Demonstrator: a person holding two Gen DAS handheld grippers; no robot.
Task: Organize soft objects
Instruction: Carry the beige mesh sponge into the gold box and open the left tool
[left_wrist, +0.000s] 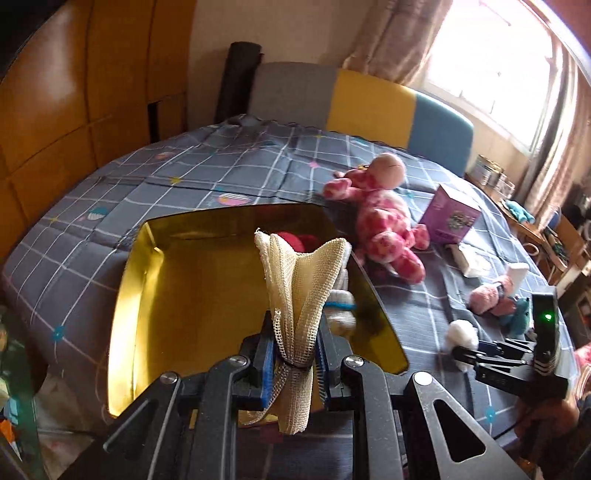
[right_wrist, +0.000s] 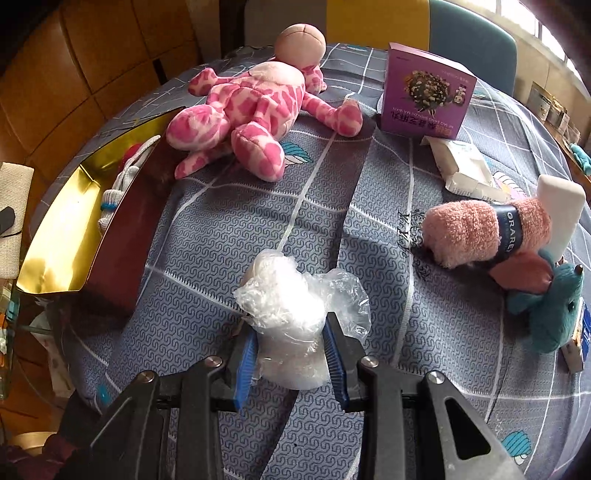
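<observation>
My left gripper (left_wrist: 295, 354) is shut on a cream mesh cloth (left_wrist: 301, 280), bound by a dark band, and holds it upright over the gold-lined box (left_wrist: 147, 295). In the box lie a red soft thing (left_wrist: 295, 240) and a white glove with a blue cuff (left_wrist: 341, 306). My right gripper (right_wrist: 291, 350) is shut on a white soft lump wrapped in clear plastic (right_wrist: 288, 310), low over the bed cover. In the left wrist view the right gripper (left_wrist: 465, 356) appears at right with the white lump (left_wrist: 460, 334) at its tips.
A pink spotted plush (right_wrist: 251, 110), a purple carton (right_wrist: 424, 96), a white packet (right_wrist: 461, 162), a rolled pink towel (right_wrist: 480, 229), a white block (right_wrist: 561, 206) and a teal plush (right_wrist: 550, 310) lie on the checked bed cover (right_wrist: 221, 240). Wooden wardrobe at left.
</observation>
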